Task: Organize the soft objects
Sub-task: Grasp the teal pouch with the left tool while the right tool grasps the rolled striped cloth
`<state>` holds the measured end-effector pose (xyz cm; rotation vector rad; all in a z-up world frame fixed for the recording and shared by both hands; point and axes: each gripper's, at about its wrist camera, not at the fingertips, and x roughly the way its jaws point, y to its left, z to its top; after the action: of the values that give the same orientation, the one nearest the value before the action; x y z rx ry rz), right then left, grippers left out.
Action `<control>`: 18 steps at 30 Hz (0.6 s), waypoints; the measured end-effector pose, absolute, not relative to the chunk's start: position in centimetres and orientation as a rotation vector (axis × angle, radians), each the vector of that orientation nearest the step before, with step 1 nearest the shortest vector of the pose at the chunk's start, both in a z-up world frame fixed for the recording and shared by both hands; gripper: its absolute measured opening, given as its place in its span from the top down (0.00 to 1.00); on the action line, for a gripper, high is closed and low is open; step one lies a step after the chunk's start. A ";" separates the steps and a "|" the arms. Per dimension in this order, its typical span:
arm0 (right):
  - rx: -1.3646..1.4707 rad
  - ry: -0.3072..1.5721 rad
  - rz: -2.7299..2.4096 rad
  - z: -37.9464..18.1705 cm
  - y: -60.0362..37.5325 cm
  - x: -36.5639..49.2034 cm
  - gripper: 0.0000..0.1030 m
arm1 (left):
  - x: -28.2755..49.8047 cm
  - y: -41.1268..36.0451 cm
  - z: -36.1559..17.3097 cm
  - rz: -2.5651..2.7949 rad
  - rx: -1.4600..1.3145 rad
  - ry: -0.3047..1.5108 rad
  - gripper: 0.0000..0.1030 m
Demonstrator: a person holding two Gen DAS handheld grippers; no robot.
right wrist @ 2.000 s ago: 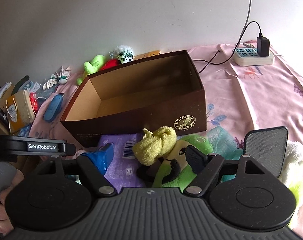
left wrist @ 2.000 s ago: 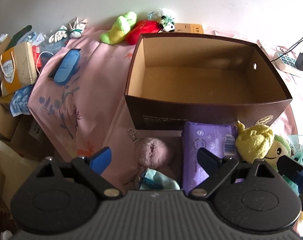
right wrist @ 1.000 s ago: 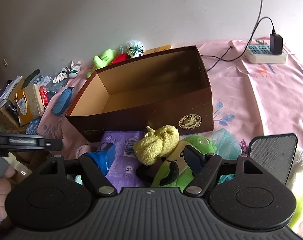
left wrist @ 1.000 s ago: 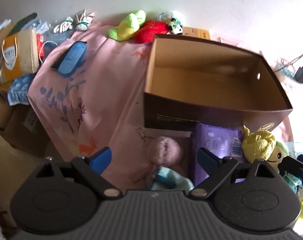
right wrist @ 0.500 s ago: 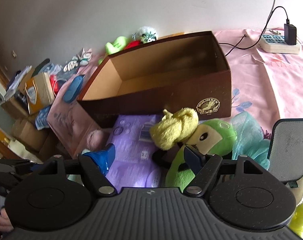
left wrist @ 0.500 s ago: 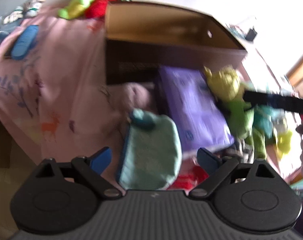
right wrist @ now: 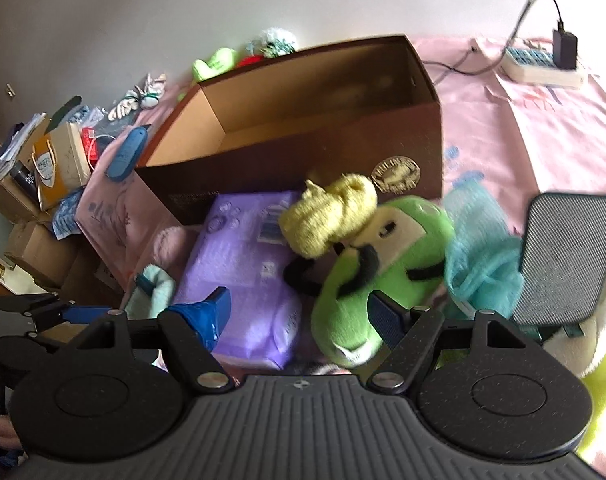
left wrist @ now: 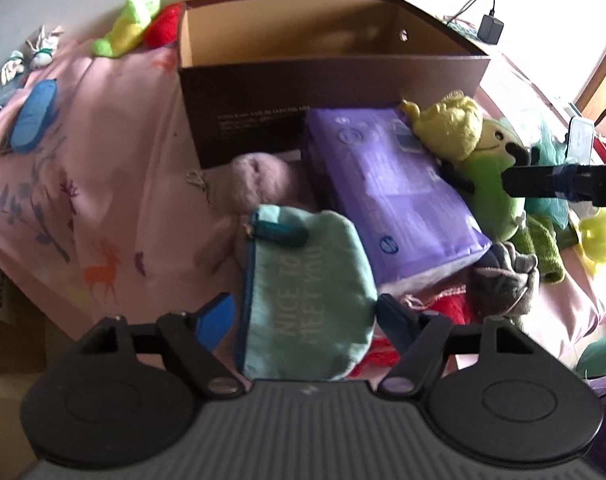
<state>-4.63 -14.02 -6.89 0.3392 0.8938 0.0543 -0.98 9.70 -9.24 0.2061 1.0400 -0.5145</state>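
An open brown cardboard box (left wrist: 335, 80) stands on the pink cloth, also in the right wrist view (right wrist: 383, 148). In front of it lie a purple soft pack (left wrist: 387, 192), a pink fluffy ball (left wrist: 259, 184), a green plush doll with a yellow towel on its head (left wrist: 483, 160) and a teal zip pouch (left wrist: 303, 300). My left gripper (left wrist: 305, 318) is open with the pouch between its fingers. My right gripper (right wrist: 299, 314) is open, its fingers straddling the edge of the purple pack (right wrist: 243, 276) and the green doll (right wrist: 383, 264).
Green and red plush toys (left wrist: 143, 24) lie behind the box. A blue case (left wrist: 35, 116) lies on the cloth at left. A power strip with charger (right wrist: 543, 64) sits at the back right. A grey mesh paddle (right wrist: 563, 260) and a teal net (right wrist: 479, 264) lie at right. Cardboard boxes and bags (right wrist: 51, 164) stand beyond the left edge.
My left gripper has dropped and swung right, so the teal pouch now lies between its fingers. My right gripper has moved forward and down over the green doll and purple pack.
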 end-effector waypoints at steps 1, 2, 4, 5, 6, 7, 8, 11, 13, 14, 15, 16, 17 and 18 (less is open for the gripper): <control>0.341 0.906 0.051 -7.1 -14.2 -4.8 0.41 | -1.1 9.5 -9.3 -0.513 0.212 1.039 0.25; 0.344 0.919 0.048 -7.2 -14.3 -5.1 0.41 | -1.2 9.3 -9.4 -0.507 0.221 1.032 0.26; 0.348 0.944 0.050 -7.5 -14.8 -5.7 0.42 | -1.2 9.1 -9.4 -0.494 0.247 1.027 0.43; 0.349 0.956 0.051 -7.6 -15.0 -6.0 0.42 | -1.2 9.1 -9.5 -0.494 0.258 1.032 0.47; 0.353 0.968 0.055 -7.7 -15.2 -6.3 0.42 | -1.2 9.1 -9.4 -0.491 0.262 1.033 0.48; 0.361 0.982 0.061 -7.9 -15.3 -6.5 0.42 | -1.1 9.2 -9.4 -0.493 0.261 1.034 0.52; 0.372 0.999 0.069 -8.1 -15.4 -6.7 0.42 | -1.2 9.3 -9.3 -0.498 0.265 1.032 0.56; 0.419 1.043 0.097 -9.1 -15.4 -7.0 0.43 | -1.4 9.2 -9.0 -0.528 0.274 1.032 0.81; 0.455 1.058 0.097 -9.8 -15.4 -7.1 0.43 | -1.6 9.2 -8.6 -0.547 0.277 1.023 0.91; 0.469 1.065 0.096 -10.0 -15.3 -7.0 0.44 | -1.7 9.2 -8.4 -0.550 0.281 1.011 0.94; 0.482 1.077 0.098 -10.4 -15.3 -7.0 0.46 | -1.7 9.2 -8.3 -0.551 0.279 1.008 0.96; 0.490 1.087 0.104 -10.7 -15.2 -7.0 0.47 | -1.7 9.3 -8.1 -0.554 0.268 1.008 0.96; 0.496 1.095 0.113 -10.9 -15.1 -6.9 0.53 | -1.7 9.5 -7.9 -0.562 0.255 1.010 0.96; 0.505 1.101 0.125 -11.2 -15.0 -6.9 0.63 | -1.7 9.7 -7.6 -0.572 0.240 1.009 0.97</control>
<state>-6.85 -15.00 -11.19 0.5048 1.1012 0.1255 -1.67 9.74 -7.63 0.2401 1.0090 -0.5724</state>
